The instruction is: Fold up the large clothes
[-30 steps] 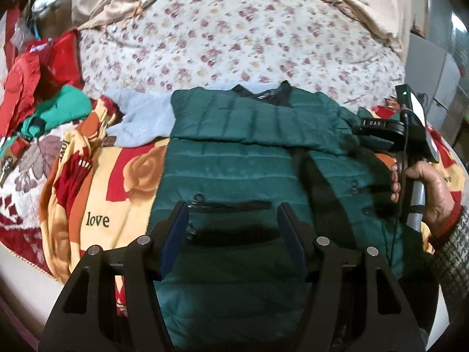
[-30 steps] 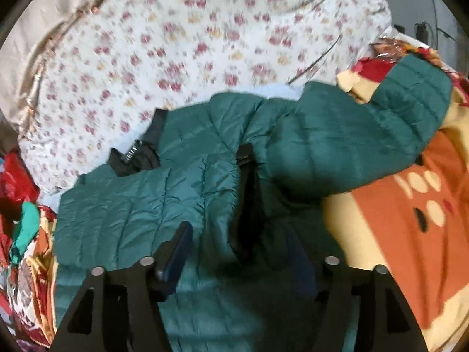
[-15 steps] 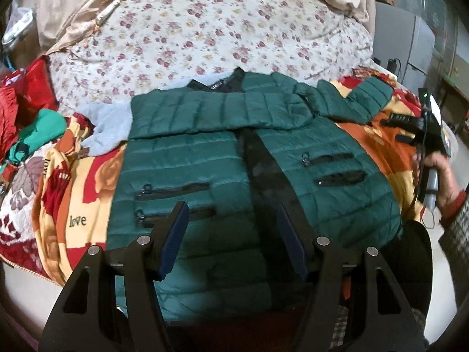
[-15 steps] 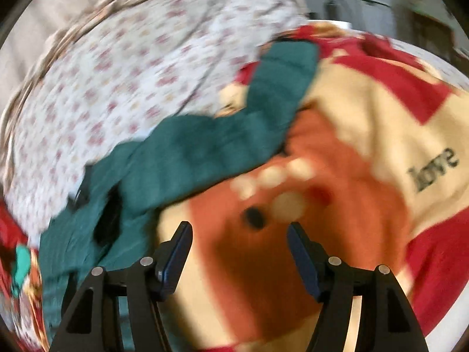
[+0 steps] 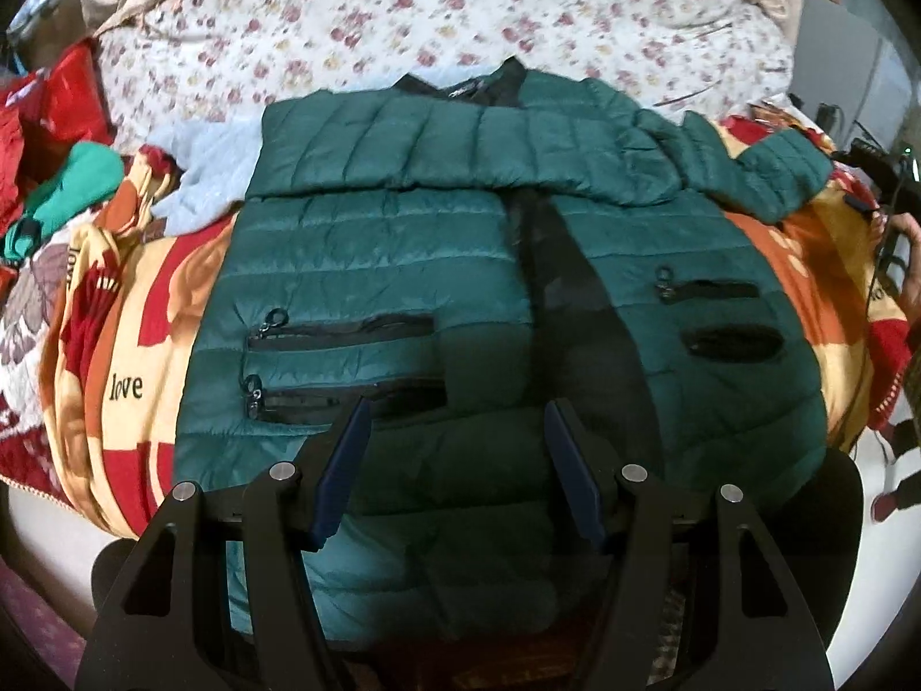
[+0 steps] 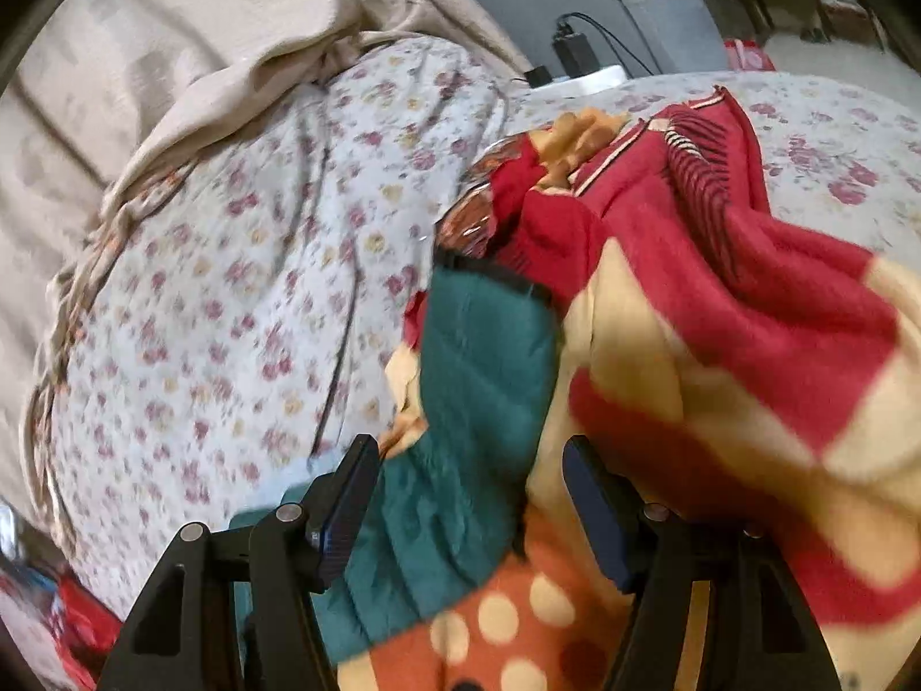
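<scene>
A big green puffer jacket (image 5: 403,265) lies flat on a bed, front side up. It is puffy and shiny, with stitched lines across it that make soft rows. A black zipper strip runs down its middle. Four black zip pockets show on the front, two on each side. One sleeve is folded across the chest, and the other sleeve (image 5: 765,173) sticks out to the side.

Under the jacket is a fuzzy blanket (image 5: 121,357) in red, yellow and orange, with the word "love" on it. Behind it is a white flowered sheet (image 5: 437,11) with small red and yellow blooms. A pale blue fleece (image 5: 213,155) peeks out beside the jacket's shoulder.

The left gripper (image 5: 455,460) hangs over the bottom part of the jacket. Its two fingers (image 5: 345,460) are black with blue pads, spread wide, and hold nothing.

The right gripper (image 6: 472,512) is over the loose sleeve (image 6: 483,380). The sleeve runs up between its two fingers (image 6: 351,507), which stand wide apart and do not squeeze it. The sleeve's cuff end has a dark edge and lies on the blanket (image 6: 748,403). This view is blurry.
</scene>
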Demonstrator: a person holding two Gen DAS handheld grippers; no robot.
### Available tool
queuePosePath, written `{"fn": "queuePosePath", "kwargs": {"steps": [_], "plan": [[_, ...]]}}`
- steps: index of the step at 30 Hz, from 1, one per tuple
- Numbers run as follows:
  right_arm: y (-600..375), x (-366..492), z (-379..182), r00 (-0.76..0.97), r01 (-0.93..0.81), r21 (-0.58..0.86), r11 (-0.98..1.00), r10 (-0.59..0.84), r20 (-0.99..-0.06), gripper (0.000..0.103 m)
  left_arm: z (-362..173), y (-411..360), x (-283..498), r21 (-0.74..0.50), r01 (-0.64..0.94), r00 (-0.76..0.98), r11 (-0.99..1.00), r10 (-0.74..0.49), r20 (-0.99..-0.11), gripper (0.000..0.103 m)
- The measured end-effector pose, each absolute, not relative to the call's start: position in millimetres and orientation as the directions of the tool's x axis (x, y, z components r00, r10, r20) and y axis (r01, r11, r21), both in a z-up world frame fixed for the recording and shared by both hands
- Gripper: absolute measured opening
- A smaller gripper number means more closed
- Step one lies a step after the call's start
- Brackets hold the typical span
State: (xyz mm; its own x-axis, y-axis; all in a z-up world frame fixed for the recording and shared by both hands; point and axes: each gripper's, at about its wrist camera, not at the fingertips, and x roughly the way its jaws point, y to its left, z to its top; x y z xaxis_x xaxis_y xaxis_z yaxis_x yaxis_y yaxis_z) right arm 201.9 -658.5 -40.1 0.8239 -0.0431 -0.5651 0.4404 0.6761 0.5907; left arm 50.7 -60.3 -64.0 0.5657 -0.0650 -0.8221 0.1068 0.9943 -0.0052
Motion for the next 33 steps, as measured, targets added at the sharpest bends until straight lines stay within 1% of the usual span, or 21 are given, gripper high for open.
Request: {"fn": "queuePosePath", "kwargs": {"steps": [5,6,7,9,10,11,14,16,17,18,20,21,22,23,28,33], "plan": [[-682,224,-46,0.794,0.491,0.574,0.656,-0.066,-0.604,0.064,-72,-61,61,0.01,0.089,0.543,0.996,-0.041,-0.839,0.063],[-685,227,-48,0.79,0.496,0.572,0.653,-0.066,-0.61,0.061,-74,-62,62,0.011,0.09,0.537,0.996,-0.039,-0.843,0.063],[-687,232,-49,0.782,0.502,0.567,0.653,-0.063,-0.62,0.055,-76,-62,64,0.012,0.09,0.532,0.996,-0.038,-0.846,0.063],[-689,239,-51,0.77,0.509,0.56,0.654,-0.056,-0.635,0.048,-78,-63,66,0.017,0.093,0.524,0.996,-0.034,-0.851,0.063],[-689,240,-51,0.768,0.508,0.559,0.655,-0.052,-0.638,0.043,-80,-64,66,0.021,0.094,0.522,0.995,-0.031,-0.852,0.063],[-688,241,-51,0.77,0.503,0.563,0.656,-0.043,-0.637,0.041,-80,-64,66,0.024,0.096,0.521,0.995,-0.03,-0.853,0.063],[-685,244,-46,0.78,0.477,0.564,0.674,-0.028,-0.625,0.04,-81,-63,67,0.025,0.093,0.521,0.995,-0.027,-0.853,0.063],[-685,249,-49,0.752,0.515,0.517,0.684,-0.071,-0.655,0.04,-83,-61,67,0.018,0.089,0.516,0.996,-0.031,-0.856,0.063],[-687,252,-53,0.739,0.531,0.511,0.676,-0.075,-0.669,0.04,-83,-61,68,0.015,0.086,0.512,0.996,-0.031,-0.858,0.063],[-691,255,-61,0.737,0.529,0.533,0.66,-0.046,-0.674,0.04,-84,-61,67,0.013,0.085,0.509,0.996,-0.033,-0.86,0.063],[-691,256,-62,0.734,0.535,0.522,0.664,-0.059,-0.677,0.039,-83,-59,66,0.011,0.082,0.511,0.997,-0.033,-0.859,0.063],[-689,257,-60,0.731,0.533,0.516,0.671,-0.057,-0.68,0.034,-82,-58,65,0.014,0.081,0.518,0.997,-0.03,-0.855,0.063],[-687,257,-57,0.73,0.519,0.522,0.677,-0.034,-0.682,0.013,-81,-58,63,0.016,0.08,0.523,0.997,-0.028,-0.852,0.063],[-683,254,-51,0.74,0.504,0.533,0.679,-0.022,-0.672,0.009,-80,-56,63,0.017,0.081,0.526,0.997,-0.028,-0.85,0.063],[-651,233,-9,0.795,0.421,0.553,0.719,0.001,-0.607,0.009,-75,-51,60,-0.008,0.072,0.544,0.997,-0.045,-0.838,0.063],[-594,211,39,0.827,0.309,0.529,0.791,0.051,-0.559,0.008,-65,-44,46,-0.039,0.083,0.579,0.996,-0.08,-0.811,0.063]]}}
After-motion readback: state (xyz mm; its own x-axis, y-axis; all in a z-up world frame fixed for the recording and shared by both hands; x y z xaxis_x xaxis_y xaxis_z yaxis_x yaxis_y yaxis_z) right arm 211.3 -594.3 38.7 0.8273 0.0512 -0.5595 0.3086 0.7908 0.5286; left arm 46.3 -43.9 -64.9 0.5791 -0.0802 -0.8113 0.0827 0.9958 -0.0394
